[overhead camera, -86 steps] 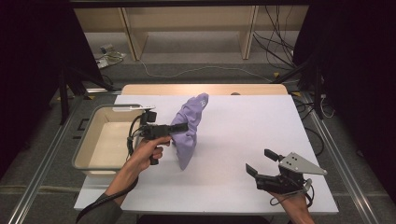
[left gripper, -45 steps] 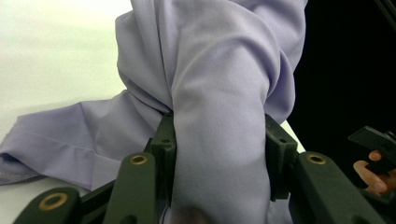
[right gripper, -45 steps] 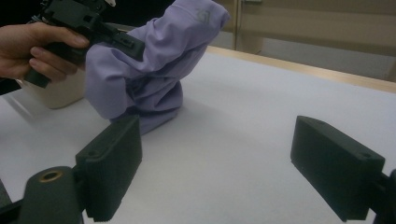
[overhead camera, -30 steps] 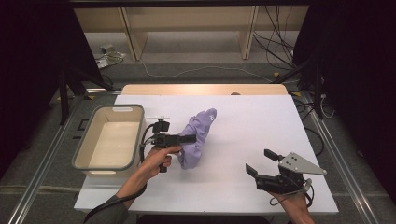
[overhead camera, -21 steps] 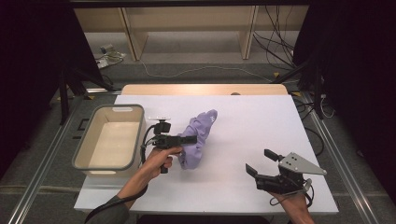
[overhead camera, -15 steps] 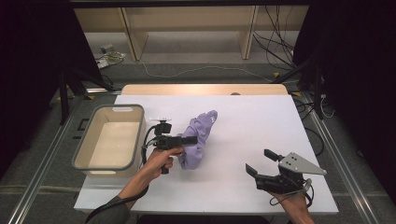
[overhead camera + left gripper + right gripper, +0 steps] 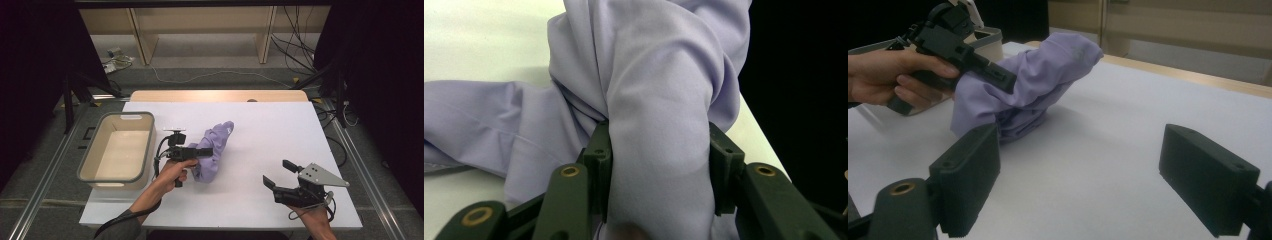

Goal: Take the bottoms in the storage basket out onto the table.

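A lavender cloth (image 7: 212,150) is bunched in the middle of the white table (image 7: 280,125). My left gripper (image 7: 207,151) is shut on a thick fold of it; in the left gripper view the fabric (image 7: 659,125) fills the gap between both jaws and drapes down onto the table. From the right gripper view the cloth (image 7: 1033,85) rises in a hump with the left gripper (image 7: 1000,79) clamped on its side and a hand behind it. My right gripper (image 7: 278,174) rests near the table's front right, open with nothing between its jaws (image 7: 1080,175).
A beige plastic bin (image 7: 120,147) with a grey rim stands at the table's left side, beside the left hand. Wooden shelf legs and cables lie on the floor beyond the far edge. Bare white tabletop stretches between the cloth and the right gripper.
The left gripper lowered the cloth from hanging high to a hump on the table and shifted slightly right. The right gripper has not moved.
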`<state>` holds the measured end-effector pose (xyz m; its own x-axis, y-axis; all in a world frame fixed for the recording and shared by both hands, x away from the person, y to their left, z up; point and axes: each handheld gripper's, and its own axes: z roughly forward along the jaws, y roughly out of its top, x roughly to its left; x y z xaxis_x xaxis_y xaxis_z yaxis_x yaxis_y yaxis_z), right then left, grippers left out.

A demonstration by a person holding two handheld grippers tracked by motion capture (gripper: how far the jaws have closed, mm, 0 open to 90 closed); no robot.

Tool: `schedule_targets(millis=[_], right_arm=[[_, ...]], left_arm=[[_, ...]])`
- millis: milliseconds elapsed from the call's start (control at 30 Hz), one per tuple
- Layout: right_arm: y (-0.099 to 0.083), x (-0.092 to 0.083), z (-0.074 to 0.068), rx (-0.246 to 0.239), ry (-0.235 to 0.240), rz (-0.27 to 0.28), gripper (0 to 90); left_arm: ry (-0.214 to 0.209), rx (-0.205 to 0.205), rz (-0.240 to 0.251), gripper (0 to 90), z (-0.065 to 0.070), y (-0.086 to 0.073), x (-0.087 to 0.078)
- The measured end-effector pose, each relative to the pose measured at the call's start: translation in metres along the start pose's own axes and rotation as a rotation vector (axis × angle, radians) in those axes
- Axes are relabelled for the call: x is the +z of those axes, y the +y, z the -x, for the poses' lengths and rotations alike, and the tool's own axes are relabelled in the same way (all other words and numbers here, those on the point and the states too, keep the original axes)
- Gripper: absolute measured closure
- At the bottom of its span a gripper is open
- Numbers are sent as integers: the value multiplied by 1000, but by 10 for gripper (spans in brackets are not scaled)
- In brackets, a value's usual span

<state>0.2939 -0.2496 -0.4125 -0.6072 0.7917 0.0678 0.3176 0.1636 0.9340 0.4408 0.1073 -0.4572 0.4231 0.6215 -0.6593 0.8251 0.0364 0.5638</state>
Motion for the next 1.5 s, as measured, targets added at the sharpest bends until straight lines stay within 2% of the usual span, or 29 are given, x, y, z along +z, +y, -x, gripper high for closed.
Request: schedule_targets(millis=[467, 733, 1067, 1500], right_arm=[[0, 0, 0, 0, -1, -2, 177], [0, 0, 0, 0, -1, -2, 178], [0, 0, 0, 3, -2, -1, 178], [0, 0, 0, -1, 0, -5, 178]], left_arm=[[16, -1, 2, 545, 2, -2, 8], [31, -19, 8, 526, 2, -2, 11], [47, -1, 8, 499, 5, -3, 13], [33, 4, 3, 399, 9, -3, 16]])
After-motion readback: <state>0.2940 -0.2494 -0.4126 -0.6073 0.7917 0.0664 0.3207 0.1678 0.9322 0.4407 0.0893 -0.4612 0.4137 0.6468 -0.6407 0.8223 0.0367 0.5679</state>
